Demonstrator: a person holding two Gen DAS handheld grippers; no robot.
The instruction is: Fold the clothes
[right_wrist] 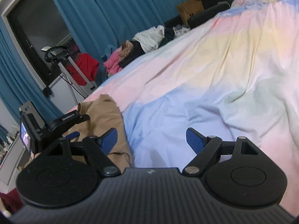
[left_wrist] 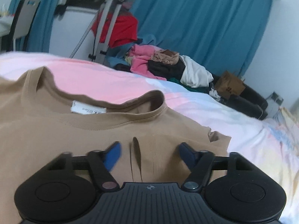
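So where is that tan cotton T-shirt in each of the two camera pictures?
Left wrist view: the tan cotton T-shirt fills the lower left, collar facing up, under the left gripper.
Right wrist view: it lies bunched at lower left.
Shared landmark: the pile of mixed clothes at the bed's far edge.

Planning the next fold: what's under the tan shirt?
The tan shirt lies on the pastel bedsheet, which shows all round its collar. Anything between shirt and sheet is covered and cannot be seen.

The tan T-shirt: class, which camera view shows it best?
The left wrist view: the tan T-shirt fills the foreground, neckline and label visible. The right wrist view shows only a bunched edge of it beside the other gripper.
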